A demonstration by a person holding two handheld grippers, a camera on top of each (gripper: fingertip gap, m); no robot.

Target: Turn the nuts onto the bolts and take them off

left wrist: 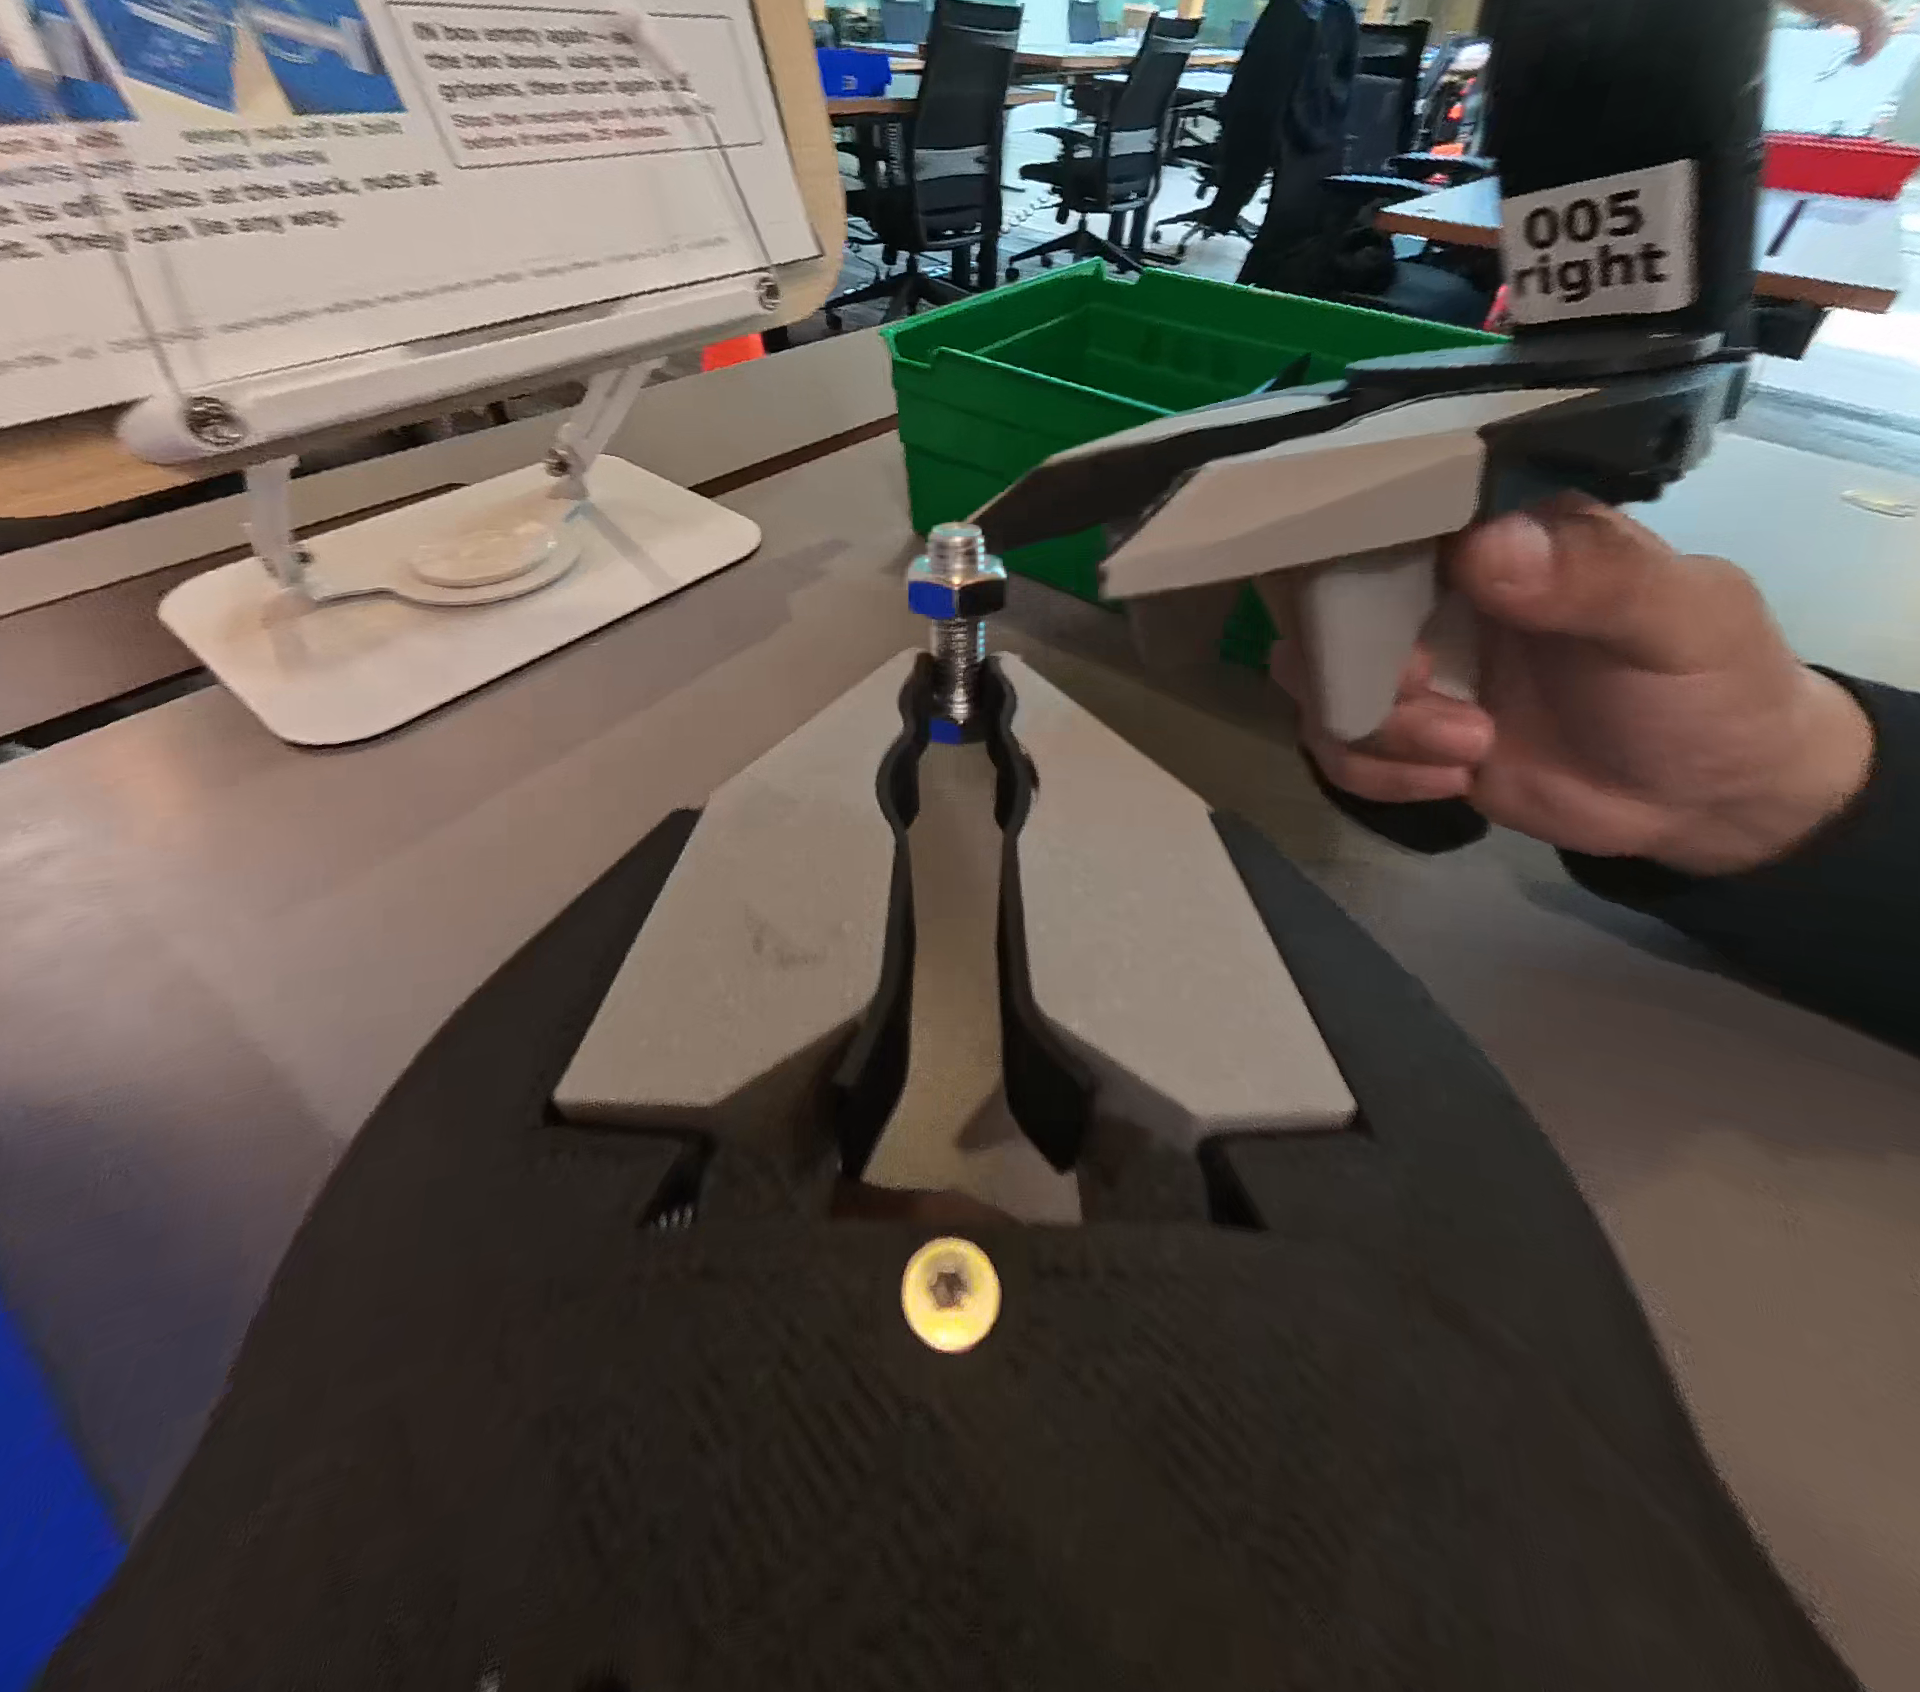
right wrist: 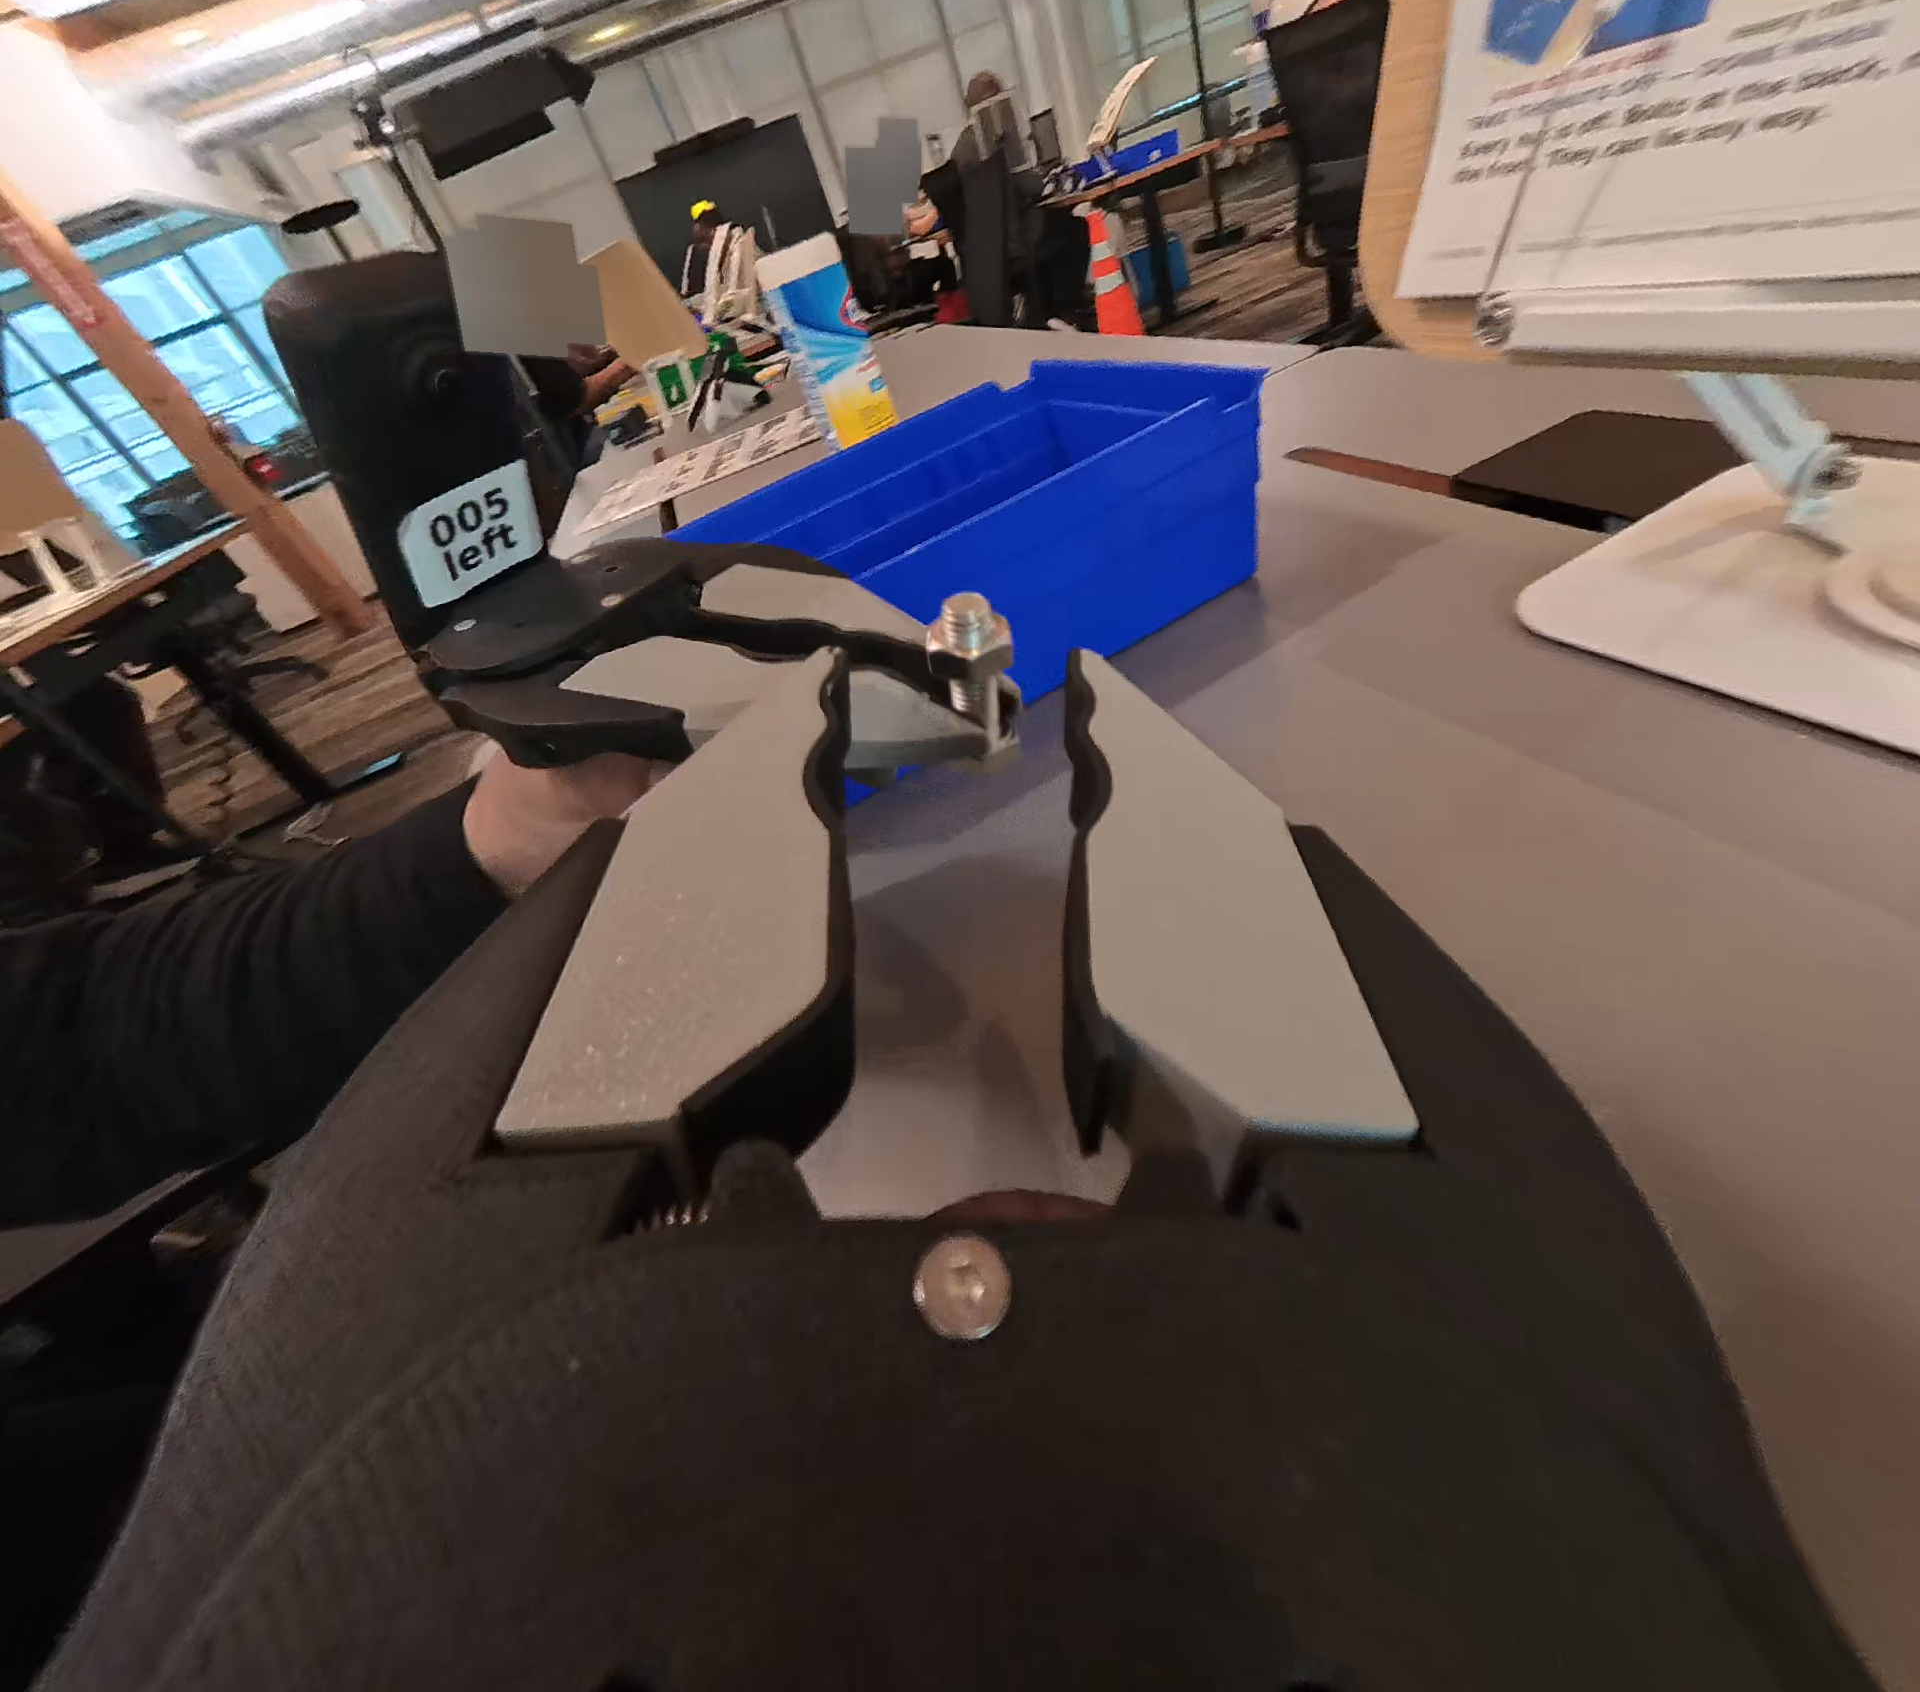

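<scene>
One bolt [left wrist: 954, 655] upright, clamped in left jaws; right jaws apart.

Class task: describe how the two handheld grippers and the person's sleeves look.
Both the left gripper and right gripper have black textured bodies, flat grey tapered fingers with wavy black inner edges, a centre screw and a white label on a black upright housing. The sleeves are black.

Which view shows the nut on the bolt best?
The left wrist view: the silver hex nut sits centred and sharp near the top of the upright threaded steel bolt clamped by the left gripper. The right wrist view shows the nut farther off, side-on.
</scene>
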